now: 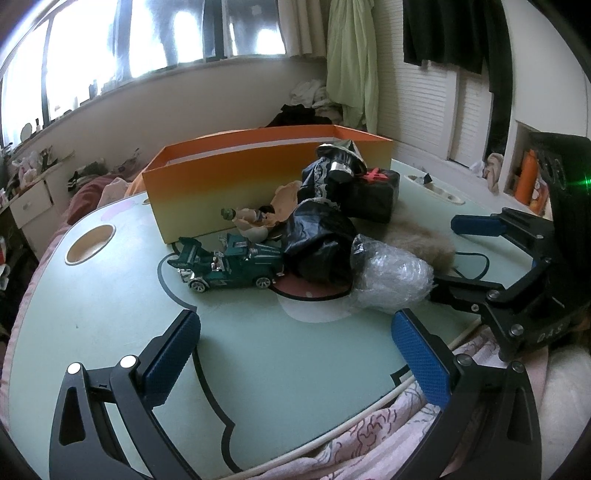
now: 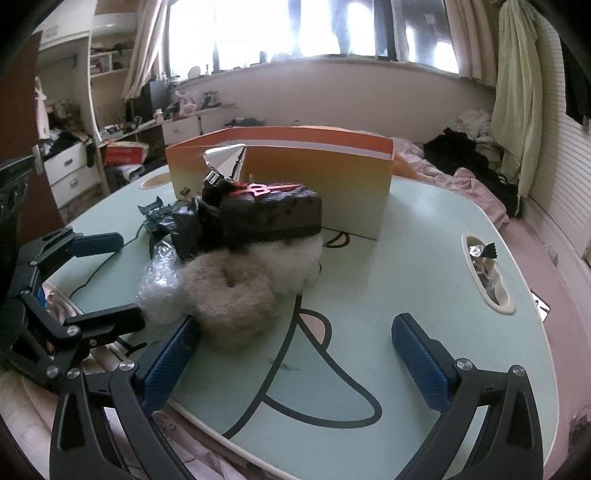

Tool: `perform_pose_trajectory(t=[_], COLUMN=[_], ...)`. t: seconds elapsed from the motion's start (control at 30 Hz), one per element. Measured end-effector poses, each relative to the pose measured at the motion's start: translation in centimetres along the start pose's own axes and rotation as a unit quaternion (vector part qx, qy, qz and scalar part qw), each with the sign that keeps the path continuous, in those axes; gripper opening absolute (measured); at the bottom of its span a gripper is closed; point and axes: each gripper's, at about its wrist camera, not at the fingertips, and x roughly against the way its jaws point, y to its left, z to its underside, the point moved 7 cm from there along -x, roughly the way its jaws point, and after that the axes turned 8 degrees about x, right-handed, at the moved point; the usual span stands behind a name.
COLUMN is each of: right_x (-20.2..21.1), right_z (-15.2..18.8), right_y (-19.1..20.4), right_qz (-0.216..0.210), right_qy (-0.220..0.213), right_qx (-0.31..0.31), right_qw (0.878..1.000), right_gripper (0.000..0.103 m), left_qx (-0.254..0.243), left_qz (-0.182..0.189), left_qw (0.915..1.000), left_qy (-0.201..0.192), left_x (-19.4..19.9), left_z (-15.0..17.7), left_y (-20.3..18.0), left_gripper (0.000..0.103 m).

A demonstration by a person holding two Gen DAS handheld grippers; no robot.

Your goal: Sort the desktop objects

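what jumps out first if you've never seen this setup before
The tall orange box at the far side of the pale green table draws the eye first. In front of it lies a jumbled heap: a green toy car on the left, crumpled black plastic bags in the middle and a fluffy beige pom-pom nearest the right gripper. Both it and the left gripper gape open over the table, holding nothing.

daylight is glaring through the wide window [image 2: 314, 29]. below it a cream wall [image 2: 369, 96] is running. right of the window a pale green curtain [image 2: 513, 92] is hanging; left of the window white drawers [image 2: 70, 166] are standing.
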Motion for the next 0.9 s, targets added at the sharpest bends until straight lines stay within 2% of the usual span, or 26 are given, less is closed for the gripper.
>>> perform_pose_trajectory(t=[0.13,0.2,0.3,0.37,0.43,0.5,0.57,0.6,0.7,0.77,0.83,0.87,0.9], right_x=[-0.1,0.0,0.0,0.1,0.1,0.1,0.3,0.6,1.3,1.6,1.7,1.6,1.5], right_z=[0.0,0.1,0.1,0.1,0.1,0.1,0.2,0.2,0.1,-0.2,-0.6,-0.7,-1.0], right_y=[0.0,0.0,0.0,0.1,0.1,0.1,0.1,0.0,0.0,0.3,0.9,1.2,1.6], right_qz=[0.0,-0.002,-0.002,-0.002,-0.002,-0.002,-0.005,-0.009,-0.026,-0.032,-0.035,-0.037,-0.04], right_qy=[-0.002,-0.004,-0.006,-0.007,-0.008,-0.01,-0.016,-0.023,-0.042,-0.047,-0.047,-0.045,-0.042], right_qx=[0.001,0.0,0.0,0.0,0.0,-0.001,-0.002,-0.007,-0.016,-0.011,0.001,0.006,0.011], right_qw=[1.0,1.0,1.0,1.0,1.0,1.0,1.0,1.0,0.999,0.998,0.998,0.998,0.998], right_gripper=[0.103,0.103,0.103,0.103,0.103,0.103,0.103,0.101,0.08,0.078,0.068,0.066,0.062], left_qx=[-0.005,-0.005,-0.007,-0.023,-0.042,-0.065,-0.081,-0.087,-0.1,-0.099,-0.095,-0.094,-0.095], left_qz=[-0.006,0.012,0.05,0.067,0.086,0.092,0.098,0.096,0.081,0.075,0.081,0.083,0.082], left_qw=[1.0,0.9998,0.9984,0.9964,0.9943,0.993,0.9917,0.9914,0.9917,0.9922,0.992,0.9919,0.992], left_qy=[-0.001,0.012,-0.024,-0.046,-0.048,-0.035,-0.022,-0.019,-0.01,0.004,0.017,0.02,0.02], left_x=[0.4,0.7,2.7,3.7,3.9,3.3,2.4,2.0,0.8,0.1,-0.4,-0.4,-0.4], left_z=[0.2,0.5,0.2,-0.4,-1.0,-1.3,-1.4,-1.5,-1.6,-1.5,-1.3,-1.1,-1.0], left_y=[0.0,-0.1,-0.5,-1.4,-2.7,-4.1,-5.1,-5.4,-5.8,-5.6,-5.4,-5.4,-5.2], left_gripper=[0.103,0.1,0.087,0.087,0.078,0.057,0.045,0.043,0.043,0.043,0.043,0.036,0.035])
